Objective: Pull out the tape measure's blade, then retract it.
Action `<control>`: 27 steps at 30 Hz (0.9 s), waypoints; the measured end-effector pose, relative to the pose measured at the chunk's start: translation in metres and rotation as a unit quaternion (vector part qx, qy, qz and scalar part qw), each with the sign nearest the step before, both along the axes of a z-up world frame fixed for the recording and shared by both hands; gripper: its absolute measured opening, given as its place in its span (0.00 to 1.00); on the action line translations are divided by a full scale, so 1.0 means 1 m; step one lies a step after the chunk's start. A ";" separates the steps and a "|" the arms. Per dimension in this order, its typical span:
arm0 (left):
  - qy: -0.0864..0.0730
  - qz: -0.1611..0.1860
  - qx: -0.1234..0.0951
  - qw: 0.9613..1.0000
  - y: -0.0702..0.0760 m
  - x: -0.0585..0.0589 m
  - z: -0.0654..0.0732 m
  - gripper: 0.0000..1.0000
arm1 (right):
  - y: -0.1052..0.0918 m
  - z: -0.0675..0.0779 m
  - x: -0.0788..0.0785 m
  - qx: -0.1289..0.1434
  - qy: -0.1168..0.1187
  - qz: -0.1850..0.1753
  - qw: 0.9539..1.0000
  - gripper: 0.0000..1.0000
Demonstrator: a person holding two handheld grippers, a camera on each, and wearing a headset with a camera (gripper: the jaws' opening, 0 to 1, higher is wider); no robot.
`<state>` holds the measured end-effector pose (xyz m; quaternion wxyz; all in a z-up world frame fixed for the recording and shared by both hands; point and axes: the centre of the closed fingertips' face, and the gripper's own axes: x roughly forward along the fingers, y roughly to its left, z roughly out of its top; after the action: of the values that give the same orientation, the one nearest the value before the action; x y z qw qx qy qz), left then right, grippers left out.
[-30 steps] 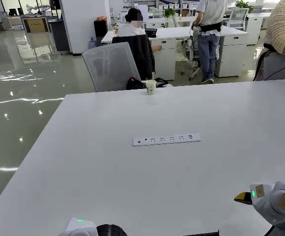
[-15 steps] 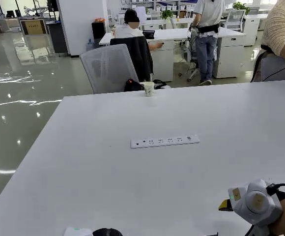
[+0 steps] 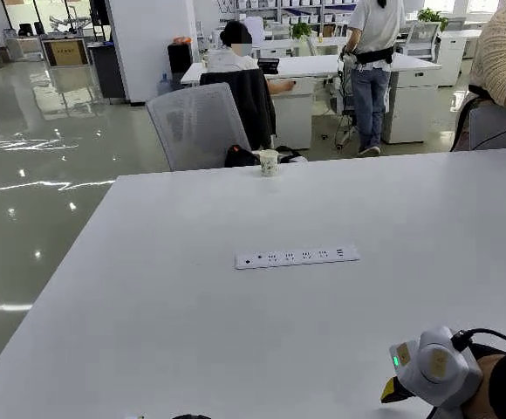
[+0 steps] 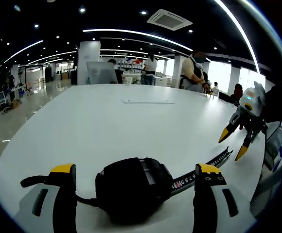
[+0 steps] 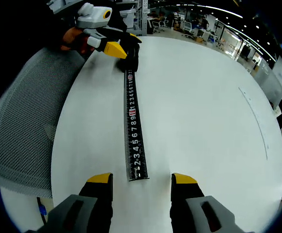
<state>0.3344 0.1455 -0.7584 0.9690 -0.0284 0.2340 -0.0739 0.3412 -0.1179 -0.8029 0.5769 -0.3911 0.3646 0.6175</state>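
Between the wide-spread jaws of the left claw [image 4: 136, 169]: the tape measure's black case [image 4: 133, 187], flat on the table, a gap showing on each side (strap trailing past one jaw). From the case, the blade [image 5: 132, 121] drawn out flat and straight, numbers up, long axis roughly along the table's near edge, pointing at the right claw [image 5: 142, 178]. Free end just between that claw's yellow tips, touching neither; jaws parted, gripping nothing. Underneath, a white table [image 3: 235, 332]; farther out a power strip [image 3: 296, 257], then a paper cup [image 3: 270, 162] at the far edge. Beyond, a grey mesh chair [image 3: 196, 127], glossy floor [image 3: 44, 175], people at white desks.
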 end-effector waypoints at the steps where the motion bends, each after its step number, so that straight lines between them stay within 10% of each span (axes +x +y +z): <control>1: -0.001 0.002 0.000 1.000 0.001 0.000 0.000 0.99 | 0.001 0.000 0.000 0.000 0.000 0.002 1.000 0.43; 27: -0.021 0.008 -0.004 1.000 0.004 0.003 0.004 0.98 | 0.001 -0.006 -0.004 -0.012 -0.006 0.040 0.999 0.13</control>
<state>0.3371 0.1492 -0.7546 0.9741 -0.0322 0.2135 -0.0673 0.3375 -0.1171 -0.8091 0.5491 -0.4159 0.3526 0.6334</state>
